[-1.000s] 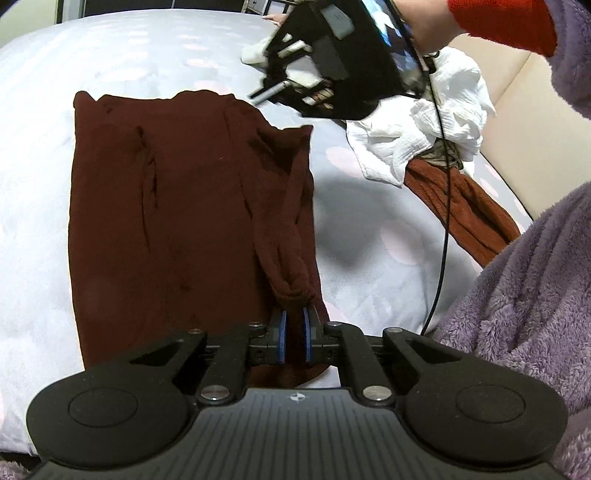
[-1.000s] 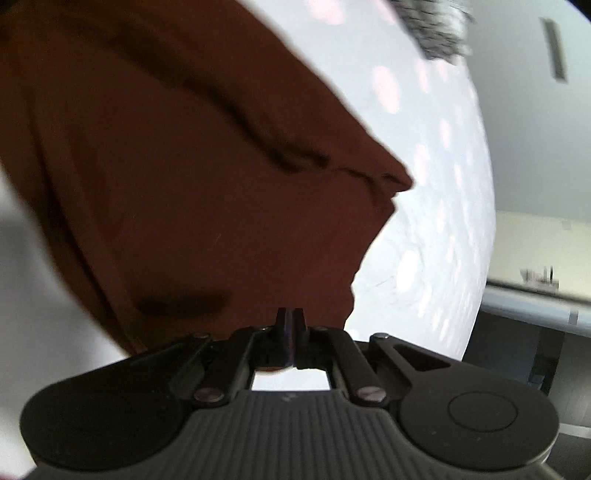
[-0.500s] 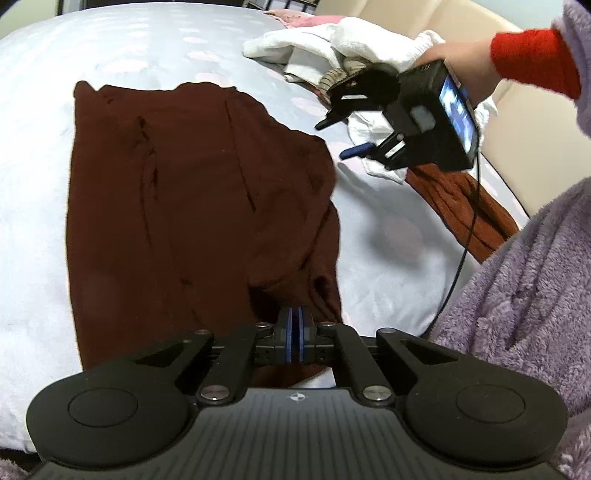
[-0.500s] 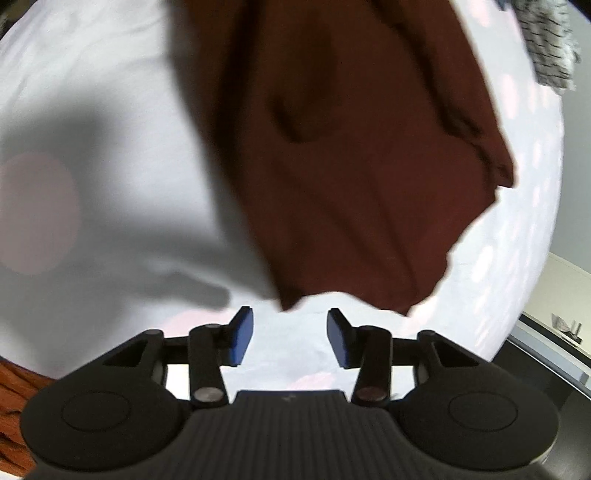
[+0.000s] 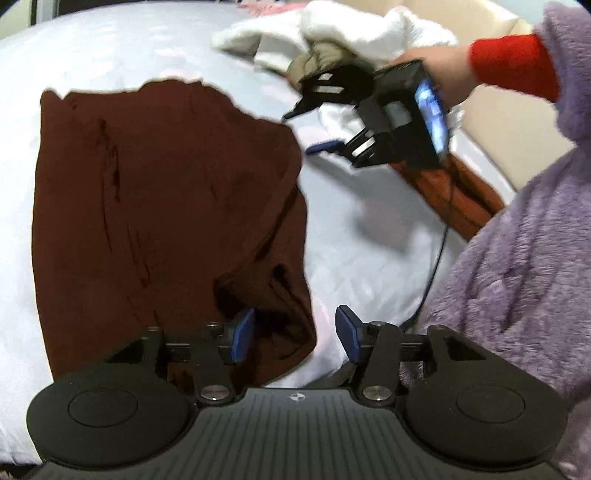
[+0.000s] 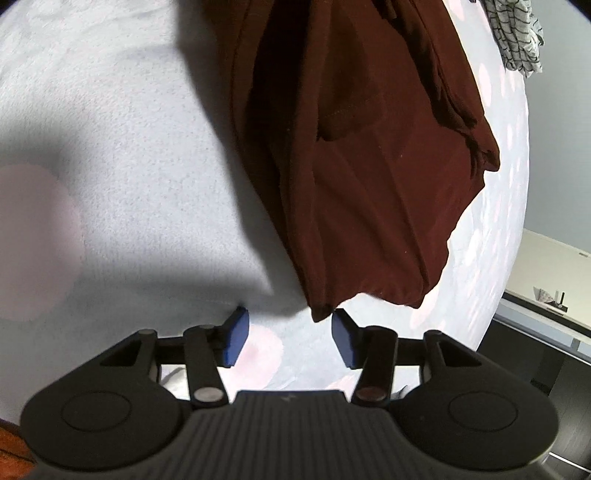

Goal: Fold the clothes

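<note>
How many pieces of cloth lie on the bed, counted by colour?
Dark brown garment: 1
White clothes, one heap, pieces not separable: 1
Rust-orange ribbed cloth: 1
Olive-grey cloth, in the white heap: 1
Black-and-white checked cloth: 1
Total: 5

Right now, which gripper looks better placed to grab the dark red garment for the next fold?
Probably the left gripper: its open jaws already straddle the dark red garment's near edge. The right gripper hangs open beside it.
</note>
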